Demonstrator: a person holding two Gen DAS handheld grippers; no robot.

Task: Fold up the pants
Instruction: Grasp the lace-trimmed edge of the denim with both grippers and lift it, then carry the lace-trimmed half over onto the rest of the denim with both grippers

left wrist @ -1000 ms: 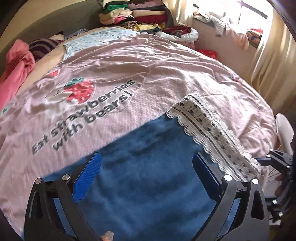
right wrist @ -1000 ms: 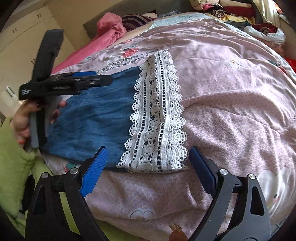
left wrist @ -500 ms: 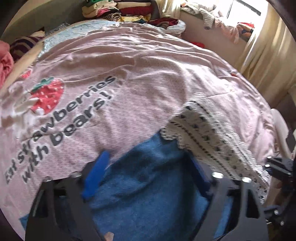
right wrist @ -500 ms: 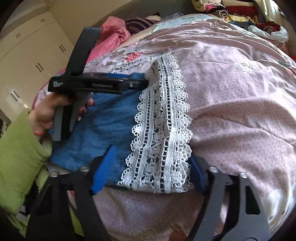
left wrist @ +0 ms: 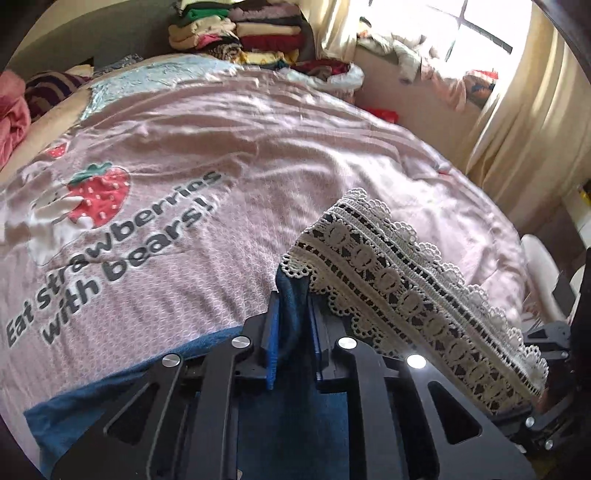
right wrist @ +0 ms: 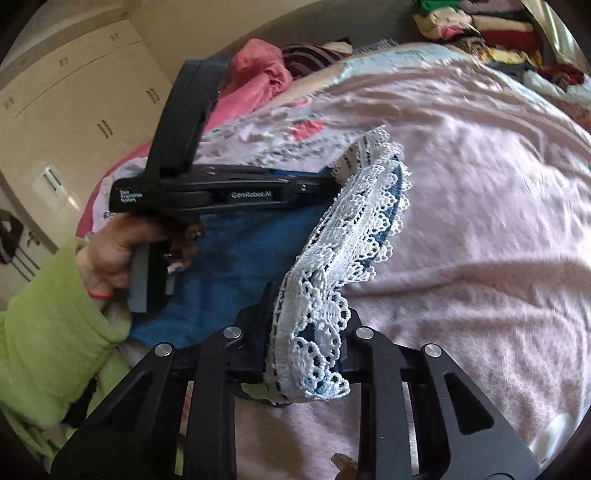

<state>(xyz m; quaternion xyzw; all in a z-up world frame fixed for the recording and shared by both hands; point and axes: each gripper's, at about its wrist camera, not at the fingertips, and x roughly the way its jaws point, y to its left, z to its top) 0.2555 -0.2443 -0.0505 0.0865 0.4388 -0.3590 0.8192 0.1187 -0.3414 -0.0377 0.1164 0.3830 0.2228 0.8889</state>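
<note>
Blue denim with a white lace hem (left wrist: 417,295): the pants (left wrist: 291,417) lie on the pink bedspread (left wrist: 295,155) at the near edge of the bed, hem end lifted. My left tongs (left wrist: 293,325) are pinched together on the denim just beside the lace at one hem corner; my right tongs (right wrist: 306,332) are clamped on the lace at the other corner. The cloth looks soft and fairly light, limp enough to sag between the two grips, and I judge the openwork lace could snag or stretch if tugged. Holding both hem corners seems the right purchase for carrying this end over toward the waist. Ahead the bedspread lies open; stacked clothes (left wrist: 240,33) sit at the far end, a curtain (left wrist: 524,110) to my right.
</note>
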